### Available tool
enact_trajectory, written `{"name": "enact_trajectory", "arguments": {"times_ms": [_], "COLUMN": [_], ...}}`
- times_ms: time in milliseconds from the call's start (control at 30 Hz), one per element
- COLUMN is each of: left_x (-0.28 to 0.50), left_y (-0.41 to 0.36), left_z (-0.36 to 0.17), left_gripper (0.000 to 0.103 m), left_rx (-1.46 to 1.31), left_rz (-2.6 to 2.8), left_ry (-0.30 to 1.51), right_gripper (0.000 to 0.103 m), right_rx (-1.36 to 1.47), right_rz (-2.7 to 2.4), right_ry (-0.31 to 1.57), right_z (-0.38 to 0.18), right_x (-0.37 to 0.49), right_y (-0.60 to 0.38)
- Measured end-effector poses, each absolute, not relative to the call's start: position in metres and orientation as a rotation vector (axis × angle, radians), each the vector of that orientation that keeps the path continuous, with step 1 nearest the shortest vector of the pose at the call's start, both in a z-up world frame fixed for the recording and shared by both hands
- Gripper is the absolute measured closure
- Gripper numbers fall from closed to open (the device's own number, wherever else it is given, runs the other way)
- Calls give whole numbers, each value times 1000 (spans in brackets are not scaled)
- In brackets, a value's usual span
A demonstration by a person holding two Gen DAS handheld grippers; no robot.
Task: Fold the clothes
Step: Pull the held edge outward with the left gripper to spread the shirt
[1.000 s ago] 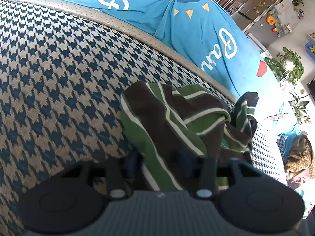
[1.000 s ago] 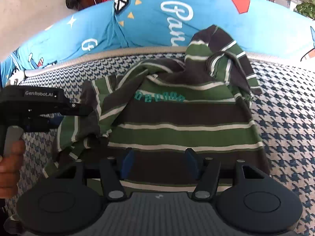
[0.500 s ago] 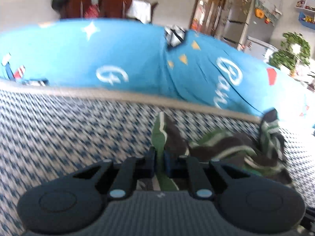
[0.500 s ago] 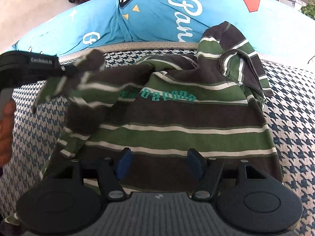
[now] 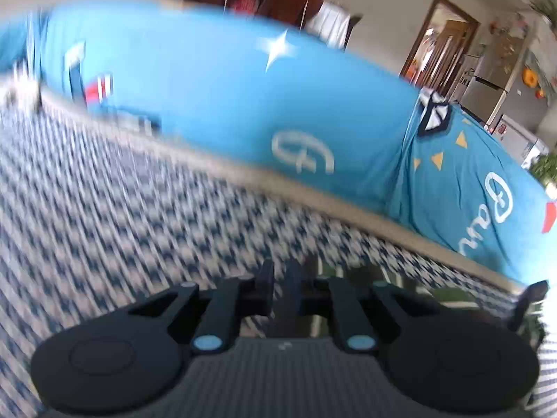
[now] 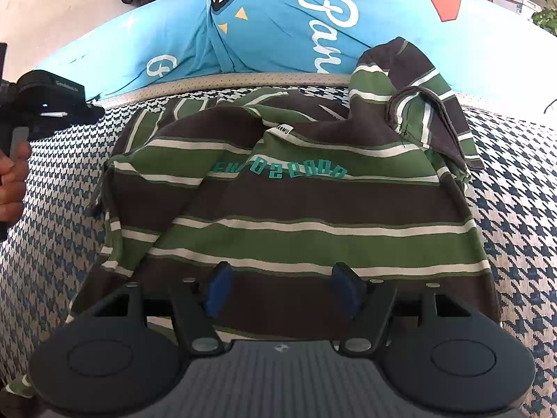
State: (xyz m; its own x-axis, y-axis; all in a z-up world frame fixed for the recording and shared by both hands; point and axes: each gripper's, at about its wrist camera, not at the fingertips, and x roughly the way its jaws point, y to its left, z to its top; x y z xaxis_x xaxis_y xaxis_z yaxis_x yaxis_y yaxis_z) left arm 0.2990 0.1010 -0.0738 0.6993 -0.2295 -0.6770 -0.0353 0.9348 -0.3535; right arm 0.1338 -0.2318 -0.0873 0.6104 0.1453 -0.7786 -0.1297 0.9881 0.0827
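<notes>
Left of the green, brown and white striped knit sweatshirt [image 6: 313, 209], the left gripper [image 5: 282, 285] is clear of the cloth, its fingers nearly together with nothing visibly between them. The sweatshirt lies on the blue-and-cream houndstooth seat [image 6: 515, 160], hem nearest, collar farthest. The right gripper [image 6: 282, 289] hovers over the hem, fingers wide apart and empty, so it is likely the nearer one.

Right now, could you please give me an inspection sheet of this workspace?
Surface: houndstooth cover, blue and cream.
Job's things: striped shirt spread out, sleeves rumpled.
Clutter: nothing seen.
Grippers: left gripper fingers close together, blurred, grip unclear; right gripper open over the shirt's hem.
Cables: nothing seen.
Surroundings: blue printed bedding behind the cover; fridge and doorway beyond.
</notes>
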Motion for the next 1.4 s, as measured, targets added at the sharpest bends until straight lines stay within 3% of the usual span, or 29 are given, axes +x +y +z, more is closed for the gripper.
{"name": "enact_trajectory", "arguments": {"times_ms": [267, 433, 600, 700, 767, 800, 867, 1133, 1400], "left_x": [304, 312, 318, 320, 320, 318, 314, 287, 299], "left_y": [96, 88, 74, 61, 53, 49, 41, 11, 43], "left_z": [-92, -98, -103, -104, -105, -105, -104, -70, -63], "left_gripper": [56, 49, 49, 56, 77, 79, 94, 96, 96], "left_rx": [-419, -390, -327, -277, -253, -239, -209, 35, 76], "left_rz": [-182, -170, -189, -223, -260, -276, -300, -199, 29], "left_ry": [845, 843, 831, 822, 827, 825, 809, 577, 520], "right_gripper": [34, 33, 32, 29, 28, 27, 26, 26, 26], "right_rx": [-16, -29, -37, -45, -55, -60, -63, -44, -32], "right_rz": [164, 165, 169, 172, 174, 174, 174, 164, 160], "right_ry": [899, 898, 898, 896, 894, 894, 894, 894, 891], "right_z": [-89, -89, -90, -91, -92, -92, -92, -93, -94], "right_x": [131, 131, 131, 131, 131, 131, 132, 133, 138], "right_y": [-227, -226, -226, -224, -223, -222, -222, -224, -225]}}
